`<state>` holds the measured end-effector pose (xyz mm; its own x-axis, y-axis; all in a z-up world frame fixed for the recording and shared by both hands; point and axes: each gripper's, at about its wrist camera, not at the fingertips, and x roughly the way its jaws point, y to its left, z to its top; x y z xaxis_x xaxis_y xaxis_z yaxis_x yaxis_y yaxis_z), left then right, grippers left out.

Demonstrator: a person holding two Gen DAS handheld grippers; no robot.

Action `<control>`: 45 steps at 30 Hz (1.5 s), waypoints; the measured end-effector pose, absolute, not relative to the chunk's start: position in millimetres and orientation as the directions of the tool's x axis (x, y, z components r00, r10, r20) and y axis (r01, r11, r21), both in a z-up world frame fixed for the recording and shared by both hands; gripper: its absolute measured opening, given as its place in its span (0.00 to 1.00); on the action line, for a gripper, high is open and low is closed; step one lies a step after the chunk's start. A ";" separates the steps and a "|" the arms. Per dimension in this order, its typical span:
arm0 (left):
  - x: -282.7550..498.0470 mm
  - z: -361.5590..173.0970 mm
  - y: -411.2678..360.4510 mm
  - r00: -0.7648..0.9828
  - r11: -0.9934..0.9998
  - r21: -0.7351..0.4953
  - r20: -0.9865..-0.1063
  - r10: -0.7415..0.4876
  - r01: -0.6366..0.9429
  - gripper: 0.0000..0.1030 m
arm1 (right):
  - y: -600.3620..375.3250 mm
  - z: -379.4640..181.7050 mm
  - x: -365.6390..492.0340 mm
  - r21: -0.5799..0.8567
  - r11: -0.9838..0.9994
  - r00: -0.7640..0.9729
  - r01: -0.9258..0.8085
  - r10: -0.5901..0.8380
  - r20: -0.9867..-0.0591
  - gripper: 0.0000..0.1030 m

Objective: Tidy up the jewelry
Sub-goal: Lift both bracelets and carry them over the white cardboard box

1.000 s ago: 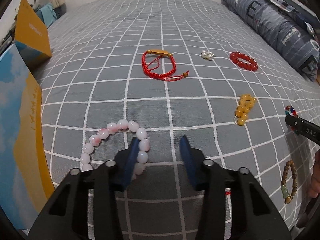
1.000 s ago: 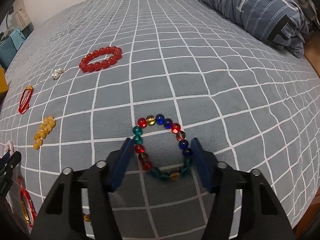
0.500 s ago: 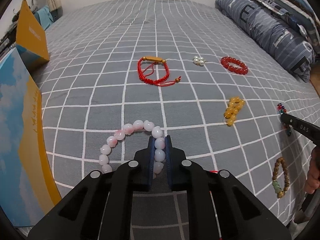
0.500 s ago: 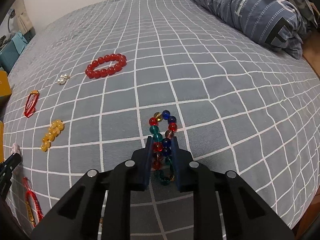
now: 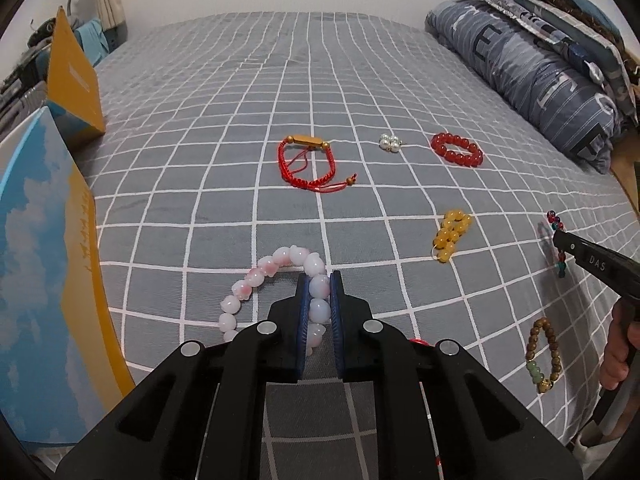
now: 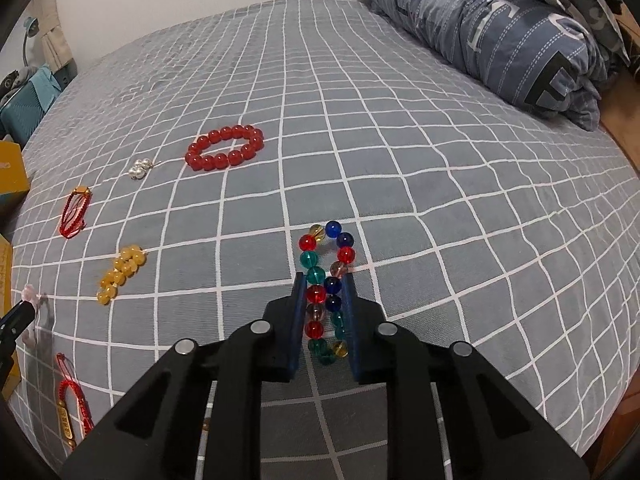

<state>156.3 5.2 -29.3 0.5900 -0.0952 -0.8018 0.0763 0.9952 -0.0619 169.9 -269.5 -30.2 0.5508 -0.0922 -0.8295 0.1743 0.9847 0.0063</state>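
On the checked bed [image 5: 240, 152], the left tongs [image 5: 319, 296] pinch the pink bead bracelet [image 5: 256, 280]. The right tongs [image 6: 324, 300] squeeze the multicolored bead bracelet [image 6: 320, 276] flat. Beyond the pink bracelet lie a yellow bead cluster [image 5: 450, 234], red cord bracelet [image 5: 308, 164] and red bead bracelet [image 5: 456, 149].

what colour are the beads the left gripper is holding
Pale pink and white bracelet, clearest in the left wrist view.

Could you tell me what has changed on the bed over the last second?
Both grippers closed: the left gripper clamped the pink bead bracelet, and the right gripper squeezed the multicolored bead bracelet from a ring into a narrow loop. The red bead bracelet and yellow beads stayed put.
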 end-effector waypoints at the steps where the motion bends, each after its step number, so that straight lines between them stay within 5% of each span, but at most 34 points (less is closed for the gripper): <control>1: 155.6 -28.4 5.1 0.591 0.995 -0.062 -0.801 -0.096 0.077 0.09 | -269.3 -28.7 168.5 0.008 0.984 0.555 0.175 -0.093 -0.826 0.09; 45: 113.7 27.4 14.0 0.673 0.996 -0.072 -0.735 -0.087 0.051 0.09 | -242.0 26.4 130.7 0.005 0.988 0.646 0.153 -0.096 -0.757 0.09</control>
<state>113.7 14.0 27.4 0.6728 -0.0875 -0.7347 0.0514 0.9961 -0.0716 130.7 -242.0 26.4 0.6464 -0.0962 -0.7569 0.1525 0.9883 0.0046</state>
